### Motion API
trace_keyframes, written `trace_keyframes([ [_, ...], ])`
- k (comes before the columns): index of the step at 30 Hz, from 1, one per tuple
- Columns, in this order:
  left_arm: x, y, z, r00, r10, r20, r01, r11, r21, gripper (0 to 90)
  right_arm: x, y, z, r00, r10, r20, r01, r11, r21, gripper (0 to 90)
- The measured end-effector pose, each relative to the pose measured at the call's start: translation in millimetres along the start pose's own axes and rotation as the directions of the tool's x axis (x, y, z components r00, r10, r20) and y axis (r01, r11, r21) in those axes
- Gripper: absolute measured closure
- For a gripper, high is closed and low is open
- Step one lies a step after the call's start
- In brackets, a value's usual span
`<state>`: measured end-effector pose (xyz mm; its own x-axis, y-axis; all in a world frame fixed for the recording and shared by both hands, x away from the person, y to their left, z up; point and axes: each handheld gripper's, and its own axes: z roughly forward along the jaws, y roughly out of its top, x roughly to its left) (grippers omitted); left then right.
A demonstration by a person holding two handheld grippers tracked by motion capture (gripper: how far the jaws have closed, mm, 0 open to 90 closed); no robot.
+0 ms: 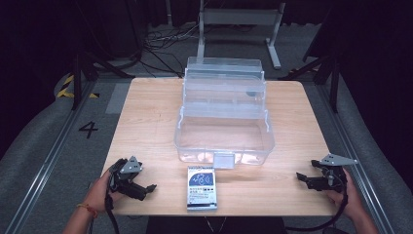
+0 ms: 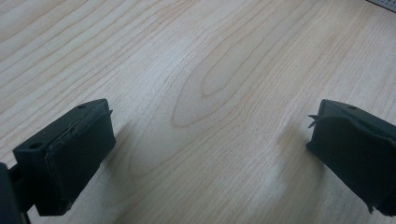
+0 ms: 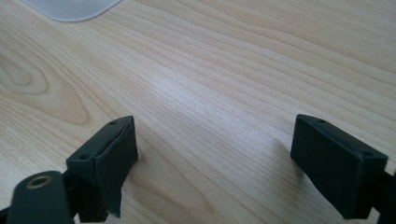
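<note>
Both grippers, left gripper (image 1: 146, 189) and right gripper (image 1: 303, 178), rest on the wooden surface (image 1: 146, 122) with jaws wide, holding nothing. Between them lies a boxed card pack (image 1: 201, 187), just before the clear case (image 1: 224, 131).

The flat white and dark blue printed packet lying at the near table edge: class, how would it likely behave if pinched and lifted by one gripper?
The flat white and dark blue printed packet looks thin, so probably light. Lying flat on the wooden table, it cannot roll, but offers little edge to pinch. Its surface looks smooth, so it may slide when nudged.

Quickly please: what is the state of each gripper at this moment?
Left gripper: open, holding nothing, jaws over bare table.
Right gripper: open, holding nothing.
</note>
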<state>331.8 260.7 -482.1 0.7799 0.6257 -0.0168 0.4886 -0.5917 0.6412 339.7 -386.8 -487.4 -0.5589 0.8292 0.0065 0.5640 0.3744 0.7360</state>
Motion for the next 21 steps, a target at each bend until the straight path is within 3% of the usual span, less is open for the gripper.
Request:
trace_keyframes([
  [4, -2.2, -1.4, 0.7, 0.9999, -0.008, -0.008, 0.008, 0.9998, -0.019, 0.5, 2.1, 0.5, 0.3, 1.0000, 0.003, 0.006, -0.003, 1.0000, 0.001, 14.8],
  [6, -6.3, -2.1, 0.4, 0.9993, -0.027, -0.026, 0.027, 0.9994, -0.020, 0.6, 5.3, 1.7, 0.3, 0.9997, -0.022, 0.004, 0.022, 0.9997, 0.004, 14.8],
  [8, -12.7, -1.9, -0.7, 0.9991, -0.035, -0.024, 0.035, 0.9994, -0.005, 0.6, 10.0, 2.1, -0.4, 0.9970, -0.071, 0.030, 0.072, 0.9974, -0.009, 14.7],
  [9, -14.8, -1.8, -1.4, 0.9994, -0.028, -0.022, 0.028, 0.9996, 0.003, 0.6, 13.3, 3.5, -0.8, 0.9945, -0.094, 0.048, 0.094, 0.9956, -0.004, 15.0],
  [14, -36.0, 2.2, 0.0, 0.9999, 0.014, 0.004, -0.014, 0.9996, 0.027, 0.6, 25.3, 13.9, 2.8, 0.9980, -0.060, 0.020, 0.058, 0.9960, 0.068, 16.0],
  [16, -49.4, 6.6, 2.2, 0.9966, 0.066, 0.048, -0.068, 0.9966, 0.045, 0.6, 33.8, 16.9, 5.3, 0.9975, -0.071, 0.004, 0.070, 0.9946, 0.077, 15.9],
  [18, -61.4, 12.2, 6.4, 0.9967, 0.065, 0.049, -0.068, 0.9963, 0.054, 0.6, 45.2, 19.9, 7.7, 0.9967, -0.080, -0.012, 0.081, 0.9930, 0.086, 16.0],
  [21, -77.9, 20.7, 13.1, 0.9939, 0.086, 0.069, -0.091, 0.9940, 0.062, 0.8, 66.0, 26.8, 11.8, 0.9911, -0.132, -0.009, 0.133, 0.9866, 0.095, 17.0],
])
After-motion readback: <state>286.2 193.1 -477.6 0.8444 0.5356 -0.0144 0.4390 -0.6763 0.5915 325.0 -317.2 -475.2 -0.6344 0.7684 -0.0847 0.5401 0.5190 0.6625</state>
